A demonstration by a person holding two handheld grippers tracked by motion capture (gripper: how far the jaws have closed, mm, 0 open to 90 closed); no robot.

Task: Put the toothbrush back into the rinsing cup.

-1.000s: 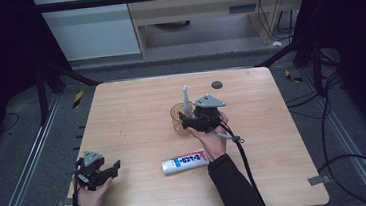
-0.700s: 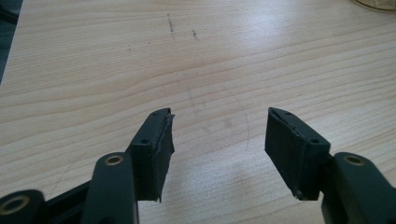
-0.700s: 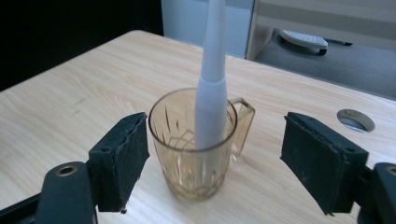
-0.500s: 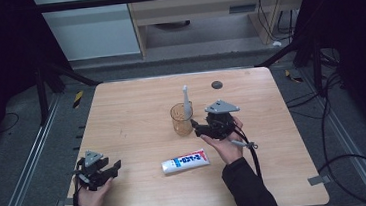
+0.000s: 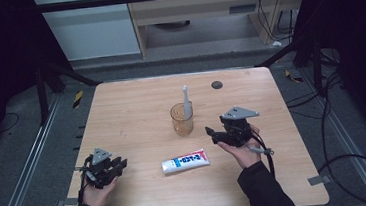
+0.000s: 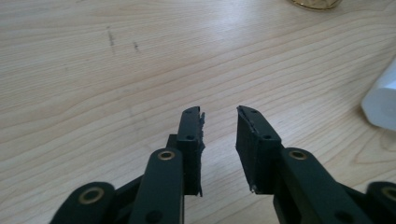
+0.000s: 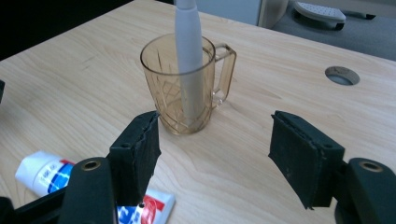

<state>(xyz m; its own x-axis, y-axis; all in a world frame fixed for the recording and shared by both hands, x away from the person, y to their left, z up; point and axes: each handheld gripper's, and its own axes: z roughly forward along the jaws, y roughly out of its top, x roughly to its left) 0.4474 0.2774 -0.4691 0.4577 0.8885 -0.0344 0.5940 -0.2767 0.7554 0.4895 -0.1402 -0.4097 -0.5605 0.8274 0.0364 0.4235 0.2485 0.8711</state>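
An amber see-through cup [image 5: 181, 120] [image 7: 186, 88] with a handle stands mid-table, a pale toothbrush [image 5: 186, 101] [image 7: 189, 51] upright in it. A white toothpaste tube [image 5: 185, 161] [image 7: 42, 175] [image 6: 384, 100] lies flat in front of the cup. My right gripper [image 5: 212, 134] [image 7: 215, 135] hovers right of the cup, pointing at it; it is open, its jaws have just been closing a little and hold nothing. My left gripper [image 5: 121, 164] [image 6: 219, 114] rests low near the front left corner; its jaws have just been closing to a narrow gap over bare wood.
A dark round hole [image 5: 216, 85] [image 7: 342, 75] sits in the tabletop [image 5: 136, 107] behind the cup. A cable [image 5: 261, 151] trails from the right gripper toward the near edge. Metal rails and floor cables flank the table.
My right gripper has drawn back from the cup, to the right and toward the near edge, leaving the toothbrush standing in it. The left hand has stayed in place.
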